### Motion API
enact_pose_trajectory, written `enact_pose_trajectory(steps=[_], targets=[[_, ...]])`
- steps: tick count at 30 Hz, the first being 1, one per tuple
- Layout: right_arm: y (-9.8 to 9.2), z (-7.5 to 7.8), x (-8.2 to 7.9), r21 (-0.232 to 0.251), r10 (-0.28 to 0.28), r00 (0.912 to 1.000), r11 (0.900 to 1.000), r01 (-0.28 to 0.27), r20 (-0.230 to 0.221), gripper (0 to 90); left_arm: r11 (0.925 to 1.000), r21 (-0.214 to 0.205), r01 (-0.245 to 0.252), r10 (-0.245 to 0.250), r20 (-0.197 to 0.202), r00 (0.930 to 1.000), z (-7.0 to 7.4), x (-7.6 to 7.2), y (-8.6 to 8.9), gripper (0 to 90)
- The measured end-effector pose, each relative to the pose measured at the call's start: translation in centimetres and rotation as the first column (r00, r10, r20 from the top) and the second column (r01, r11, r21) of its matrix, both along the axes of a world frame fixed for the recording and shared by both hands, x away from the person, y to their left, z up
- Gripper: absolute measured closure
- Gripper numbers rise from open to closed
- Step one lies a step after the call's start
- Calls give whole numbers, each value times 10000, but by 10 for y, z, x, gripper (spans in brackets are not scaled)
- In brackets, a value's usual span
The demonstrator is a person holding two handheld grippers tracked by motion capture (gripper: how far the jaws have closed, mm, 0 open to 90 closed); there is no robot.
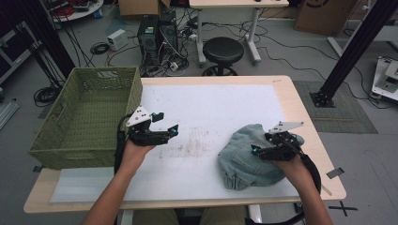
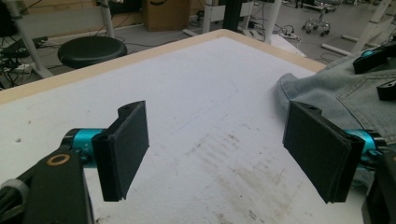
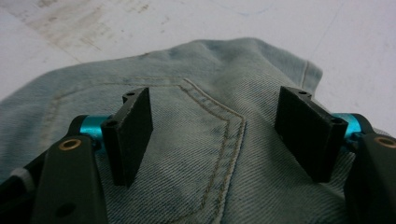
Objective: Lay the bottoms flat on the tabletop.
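A crumpled pair of light-blue jeans (image 1: 239,161) lies on the white mat at the table's right front. My right gripper (image 1: 262,143) hovers just over the heap's upper part. In the right gripper view its jaws (image 3: 219,135) stand wide apart over a stitched back pocket (image 3: 210,107), with no cloth pinched between the pads. My left gripper (image 1: 166,123) is open above the bare mat left of centre, pointing right towards the jeans (image 2: 327,88). Nothing sits between its jaws (image 2: 224,144). The right gripper's dark body (image 2: 373,58) shows at the far right of the left gripper view.
A green woven basket (image 1: 47,140) stands on the table's left side, close to my left hand. The white mat (image 1: 211,108) has a scuffed patch in its middle. A black stool (image 1: 223,49) and cables lie on the floor beyond the far edge.
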State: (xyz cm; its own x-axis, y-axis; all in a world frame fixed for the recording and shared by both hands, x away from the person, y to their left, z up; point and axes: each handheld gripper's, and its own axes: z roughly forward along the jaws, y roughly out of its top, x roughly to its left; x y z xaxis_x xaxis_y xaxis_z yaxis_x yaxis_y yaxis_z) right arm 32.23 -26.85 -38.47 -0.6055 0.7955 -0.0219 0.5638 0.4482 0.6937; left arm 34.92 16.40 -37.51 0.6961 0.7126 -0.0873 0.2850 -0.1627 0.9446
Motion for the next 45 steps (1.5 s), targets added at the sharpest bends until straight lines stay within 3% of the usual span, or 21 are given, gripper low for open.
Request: enact_pose_trajectory(steps=[4,11,14,18,20,25,29,32,38,41,45], targets=[[-3,-12,5,239,-1,9999,9997,4,-131,283,10000,-36,-18,18,-57,10000,-5,0,-2,228],[2,-29,15,-205,167,9991,9996,-175,-381,383,9999,72,76,-75,-152,9999,-17,0,-9,232],[7,-30,18,-473,218,9989,9986,-238,-424,481,9999,91,79,-77,-189,9998,-19,0,-13,235],[16,-31,24,-926,108,9992,9956,-143,-382,728,9997,198,122,-118,-214,9997,-22,0,-16,237],[21,-31,27,-1034,91,9993,9946,-127,-353,765,9997,227,128,-123,-227,9997,-23,0,-17,238],[31,-27,40,161,83,10000,9998,-83,15,794,9998,206,41,-36,-270,9996,-26,1,-14,239],[45,-24,56,1295,118,9992,9914,-168,391,794,9998,210,-21,29,-370,9993,-30,2,-11,239],[61,-22,68,1365,58,9980,9905,-144,633,794,9998,192,-64,71,-411,9991,-31,1,-9,240],[102,-10,95,2010,233,9951,9787,-423,960,796,9998,184,-72,80,-427,9991,-32,1,-5,243],[126,-6,108,1826,510,9932,9807,-696,1049,795,9999,155,-57,64,-437,9990,-32,1,-3,242],[133,-6,112,1818,379,9932,9817,-577,1102,742,9999,94,-56,61,-503,9987,-34,1,0,243]])
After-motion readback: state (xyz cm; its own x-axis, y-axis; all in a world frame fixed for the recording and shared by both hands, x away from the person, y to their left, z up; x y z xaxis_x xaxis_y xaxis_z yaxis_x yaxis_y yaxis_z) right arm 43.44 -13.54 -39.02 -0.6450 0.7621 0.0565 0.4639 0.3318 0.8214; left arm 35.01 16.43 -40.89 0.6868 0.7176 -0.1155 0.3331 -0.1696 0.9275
